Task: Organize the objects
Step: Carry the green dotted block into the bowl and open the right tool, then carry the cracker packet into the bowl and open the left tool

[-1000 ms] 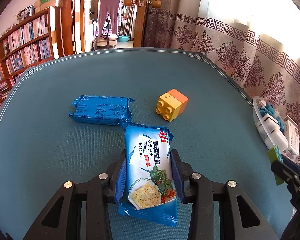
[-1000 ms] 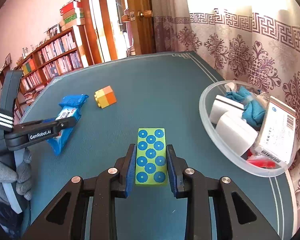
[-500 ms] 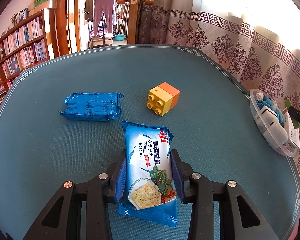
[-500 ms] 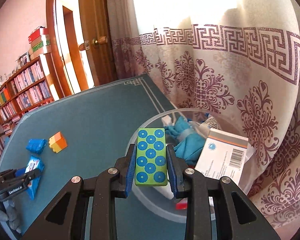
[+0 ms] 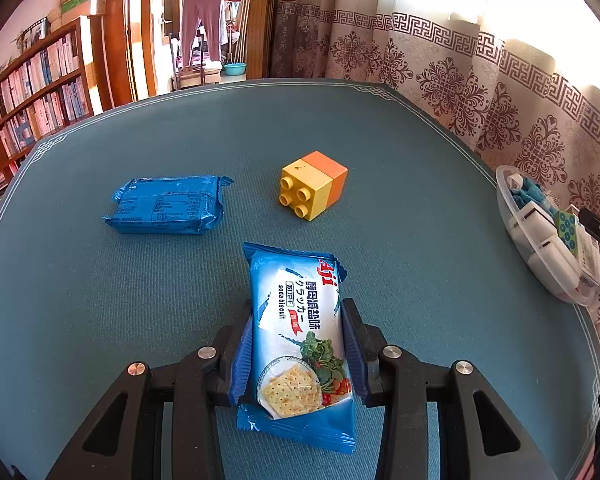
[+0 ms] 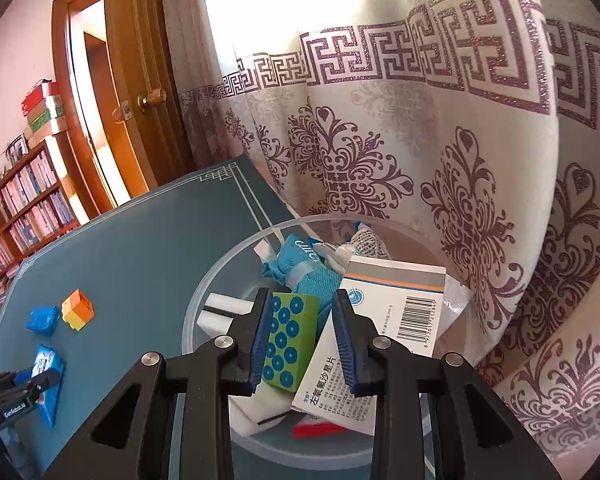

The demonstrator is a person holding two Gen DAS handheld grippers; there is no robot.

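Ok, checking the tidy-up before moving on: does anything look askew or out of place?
The green dotted block hangs tilted between the right gripper's jaws, which have just been opening: it leans on one pad, clear of the other, over the clear bowl. The yellow-orange brick lies on its side, studs sideways.

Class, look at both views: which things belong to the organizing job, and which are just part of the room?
Job: cracker packet, blue packet, yellow-orange brick, green dotted block, clear bowl.
Just there: bookshelf, curtain, door, hanging trousers.

"soda biscuit" on cracker packet (image 5: 300, 332)
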